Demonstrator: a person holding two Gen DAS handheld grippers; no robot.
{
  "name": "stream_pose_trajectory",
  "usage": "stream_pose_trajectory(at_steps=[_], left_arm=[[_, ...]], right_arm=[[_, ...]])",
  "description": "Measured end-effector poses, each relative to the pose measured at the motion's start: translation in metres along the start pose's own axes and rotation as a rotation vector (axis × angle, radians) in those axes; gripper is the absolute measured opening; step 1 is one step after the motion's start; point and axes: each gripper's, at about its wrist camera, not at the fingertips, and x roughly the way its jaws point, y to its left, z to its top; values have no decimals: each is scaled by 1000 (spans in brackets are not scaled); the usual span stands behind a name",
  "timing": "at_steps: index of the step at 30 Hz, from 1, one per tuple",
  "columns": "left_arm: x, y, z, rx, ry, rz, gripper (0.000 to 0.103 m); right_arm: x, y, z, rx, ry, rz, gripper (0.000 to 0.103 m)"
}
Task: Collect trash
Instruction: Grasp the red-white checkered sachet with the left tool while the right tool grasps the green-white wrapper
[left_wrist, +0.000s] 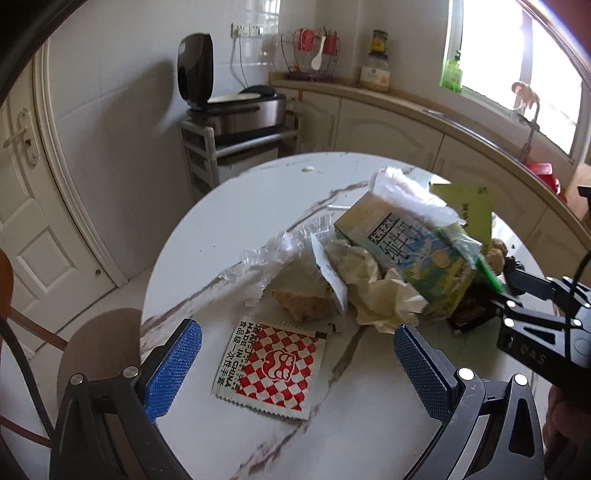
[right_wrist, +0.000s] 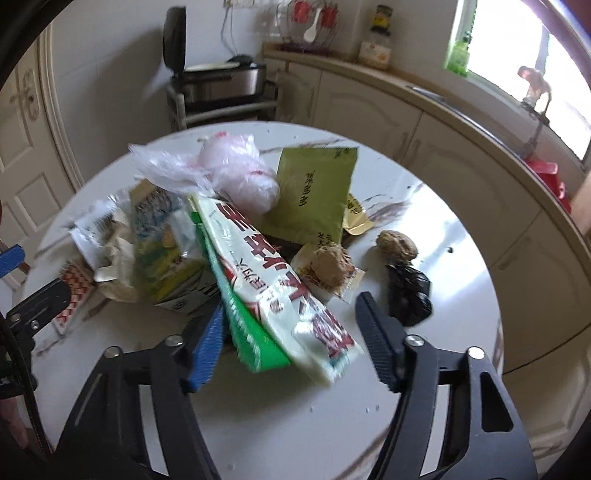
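Trash is heaped on a round white marble table (left_wrist: 229, 221). In the left wrist view my left gripper (left_wrist: 295, 365) is open, its blue pads either side of a flat red-and-white checkered sachet (left_wrist: 273, 369). Behind it lie clear plastic (left_wrist: 273, 254), crumpled tissue (left_wrist: 373, 284) and a milk carton (left_wrist: 413, 254). In the right wrist view my right gripper (right_wrist: 291, 343) is open around the lower end of a long white-and-green wrapper (right_wrist: 273, 288) that leans off the pile. A green packet (right_wrist: 314, 192), pink plastic bag (right_wrist: 236, 166), food lumps (right_wrist: 397, 242) and a black bag (right_wrist: 408, 295) lie nearby.
A rice cooker (left_wrist: 240, 107) stands on a rack beyond the table. A curved counter (left_wrist: 406, 99) with jars and a window runs along the right. A door (left_wrist: 33, 206) is at left. A wooden chair (left_wrist: 99, 343) stands by the table's near left edge.
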Motion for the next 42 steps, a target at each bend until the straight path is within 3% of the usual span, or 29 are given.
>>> stream_pose_trajectory(at_steps=[4, 10, 17, 22, 27, 30, 35, 39, 42], left_arm=[[10, 11, 4, -7, 24, 5, 102], [16, 20, 11, -2, 38, 22, 102], [20, 19, 18, -21, 26, -8, 100], [13, 26, 2, -9, 45, -37, 100], [8, 28, -16, 30, 66, -19, 99], [3, 22, -20, 56, 66, -14, 92], [-11, 23, -20, 127, 68, -71, 59], [-23, 36, -23, 161, 78, -72, 56], [-30, 46, -22, 162, 94, -78, 41]], right_arm=[[16, 3, 6, -22, 12, 4, 41], [21, 4, 9, -44, 0, 7, 32], [18, -1, 8, -32, -13, 28, 27], [10, -6, -1, -19, -10, 52, 25], [10, -6, -3, -13, -7, 52, 24], [8, -6, -5, -13, -8, 54, 23], [2, -7, -7, -8, -9, 53, 19], [-4, -6, -9, -3, -13, 54, 18], [-5, -5, -12, 3, -10, 64, 17]])
